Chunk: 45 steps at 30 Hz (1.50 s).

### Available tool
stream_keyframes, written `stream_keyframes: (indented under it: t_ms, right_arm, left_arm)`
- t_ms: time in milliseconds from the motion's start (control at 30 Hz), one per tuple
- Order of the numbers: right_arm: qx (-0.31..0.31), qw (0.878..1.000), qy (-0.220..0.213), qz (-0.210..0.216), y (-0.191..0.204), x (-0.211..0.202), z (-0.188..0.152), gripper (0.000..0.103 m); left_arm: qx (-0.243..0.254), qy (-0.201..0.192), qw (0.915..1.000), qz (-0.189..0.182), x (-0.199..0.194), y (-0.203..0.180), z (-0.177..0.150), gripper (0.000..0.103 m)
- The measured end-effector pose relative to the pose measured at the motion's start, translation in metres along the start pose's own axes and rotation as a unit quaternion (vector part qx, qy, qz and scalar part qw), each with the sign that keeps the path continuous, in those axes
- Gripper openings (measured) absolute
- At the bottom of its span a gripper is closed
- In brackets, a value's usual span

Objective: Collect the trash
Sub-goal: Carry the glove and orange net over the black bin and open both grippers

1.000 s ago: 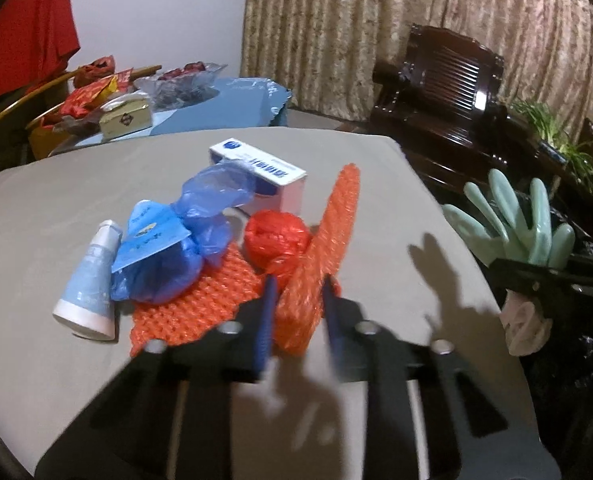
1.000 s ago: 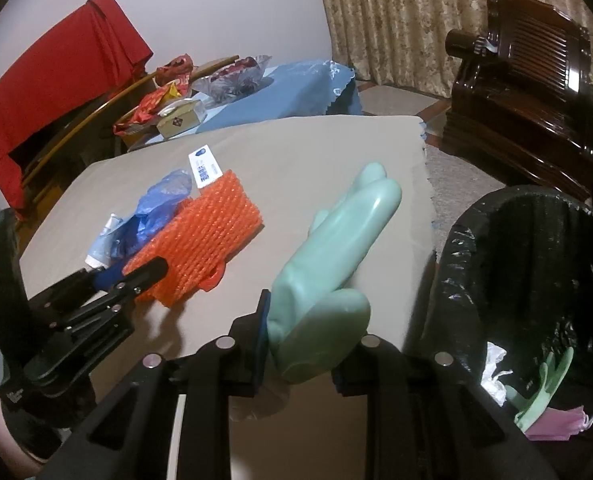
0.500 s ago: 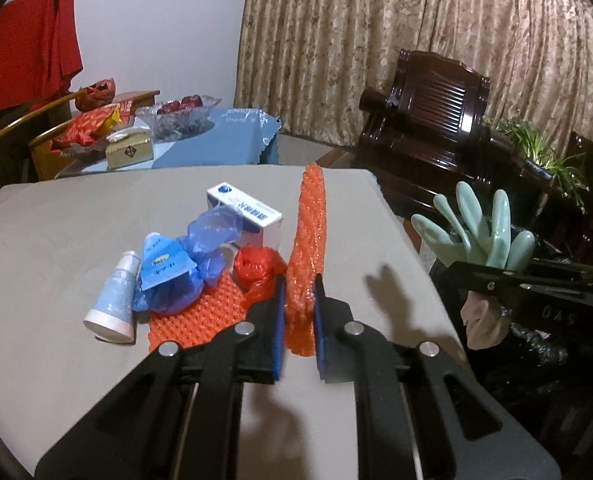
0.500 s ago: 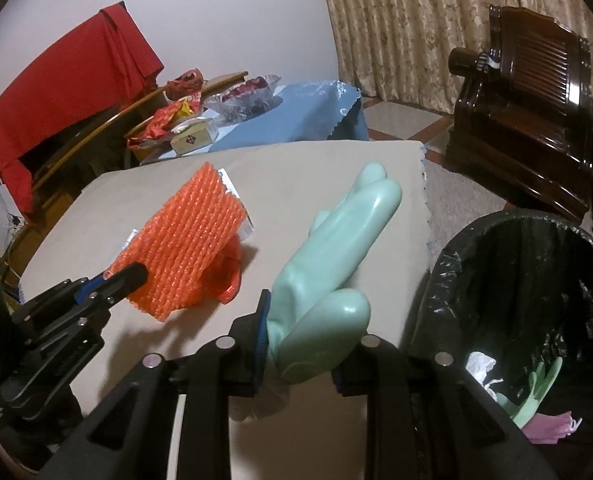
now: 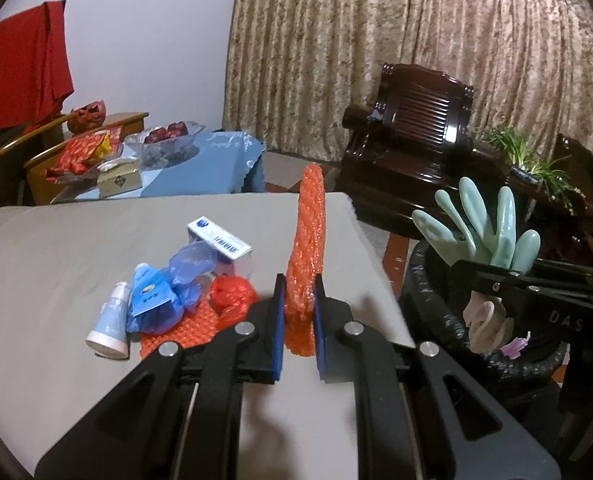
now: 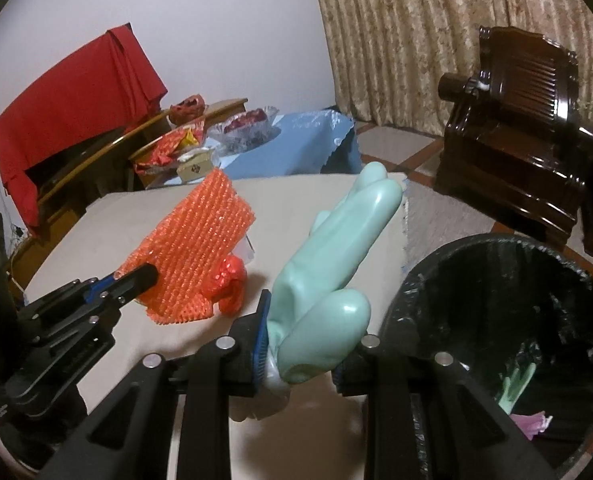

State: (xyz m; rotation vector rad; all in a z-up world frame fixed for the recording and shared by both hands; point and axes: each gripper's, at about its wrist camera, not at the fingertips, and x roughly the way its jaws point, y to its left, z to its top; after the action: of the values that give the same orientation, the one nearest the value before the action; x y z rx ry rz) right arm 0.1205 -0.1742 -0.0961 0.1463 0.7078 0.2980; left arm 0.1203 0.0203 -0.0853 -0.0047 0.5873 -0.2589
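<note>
My left gripper (image 5: 298, 320) is shut on an orange foam net sleeve (image 5: 307, 240) and holds it upright above the grey table (image 5: 76, 248); the sleeve also shows in the right wrist view (image 6: 200, 248). My right gripper (image 6: 300, 344) is shut on a pale green rubber glove (image 6: 336, 264), held near the rim of the black-lined trash bin (image 6: 496, 300). The glove shows in the left wrist view (image 5: 484, 236) over the bin (image 5: 428, 304). On the table lie a second orange net (image 5: 180, 326), a red bag ball (image 5: 232, 294), a blue plastic bag (image 5: 168, 292), a white bottle (image 5: 110, 324) and a white box (image 5: 220, 244).
The bin holds a green glove and pink scrap (image 6: 528, 420). A dark wooden armchair (image 5: 412, 144) stands behind the table. A side table with blue cloth (image 5: 200, 168) carries a fruit bowl and boxes. A plant (image 5: 536, 164) stands at far right.
My left gripper closed on the orange net sleeve and lifted it off the pile, turning it upright. My right gripper carried the glove closer to the bin.
</note>
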Motion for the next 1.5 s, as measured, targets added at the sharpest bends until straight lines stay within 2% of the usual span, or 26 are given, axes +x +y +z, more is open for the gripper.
stream_keyframes:
  t_ms: [300,833,1067,1500]
  right_arm:
    - [0.009,0.999,-0.031,-0.022,-0.026,-0.041,0.002,0.025]
    - [0.044,0.993,-0.049,-0.099,-0.11,-0.092,-0.011,0.025]
    - [0.055,0.99,-0.043,-0.123,-0.137,-0.094,-0.019,0.025]
    - [0.081,0.986,-0.01,-0.147,-0.187,-0.076,-0.039,0.025]
  left_arm:
    - [0.022,-0.012,0.9992,-0.031,-0.007,-0.04,0.011,0.011]
    - [0.061,-0.012,0.9918,-0.112,0.013,-0.135,0.017,0.011]
    - [0.075,-0.004,0.9878,-0.137,0.031,-0.166,0.016,0.011]
    - [0.095,0.041,0.9803,-0.168,0.089,-0.211,0.007,0.011]
